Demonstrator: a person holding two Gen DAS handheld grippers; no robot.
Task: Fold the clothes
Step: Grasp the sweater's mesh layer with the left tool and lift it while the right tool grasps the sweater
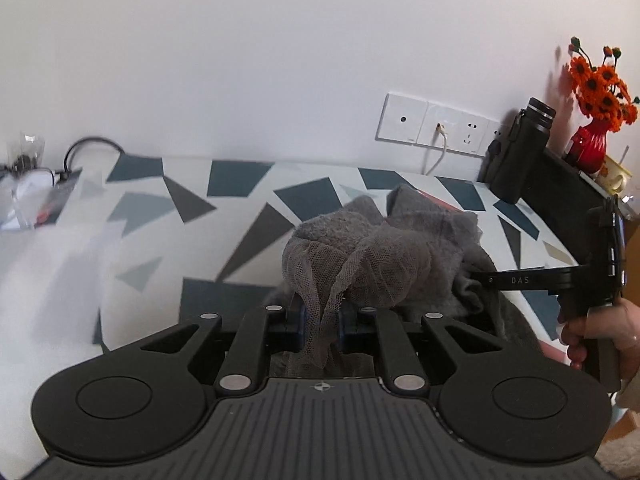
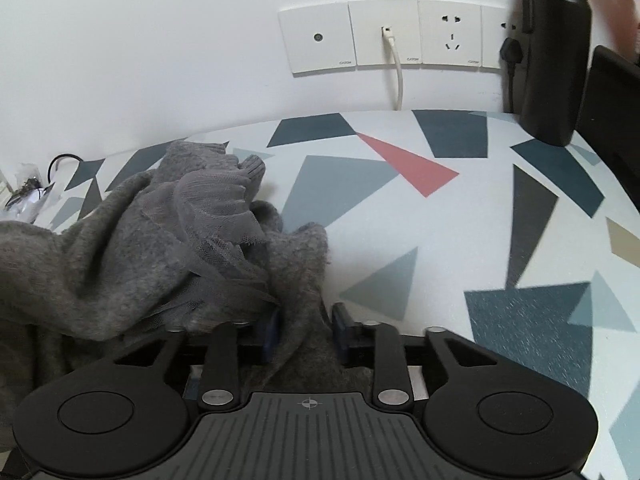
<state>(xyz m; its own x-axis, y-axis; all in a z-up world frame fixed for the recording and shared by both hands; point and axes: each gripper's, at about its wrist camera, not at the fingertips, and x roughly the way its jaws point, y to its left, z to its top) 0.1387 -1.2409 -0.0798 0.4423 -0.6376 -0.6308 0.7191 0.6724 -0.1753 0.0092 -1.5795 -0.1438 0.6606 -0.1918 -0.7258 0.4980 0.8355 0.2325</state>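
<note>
A grey knit garment (image 1: 412,256) with a grey mesh layer lies bunched on the patterned table (image 1: 224,216). My left gripper (image 1: 322,320) is shut on a strip of the mesh that runs down between its blue pads. In the right wrist view the same garment (image 2: 120,248) is heaped to the left, and my right gripper (image 2: 306,332) is shut on a fold of its knit fabric. The right gripper's body (image 1: 592,280) shows at the right of the left wrist view, held by a person's hand (image 1: 588,336), its fingers reaching into the cloth.
A black bottle (image 2: 556,52) stands at the back right by the wall sockets (image 2: 384,38) with a white cable. A red vase of orange flowers (image 1: 592,144) and a black box sit further right. Clear bags and a black cable (image 1: 24,184) lie at the far left.
</note>
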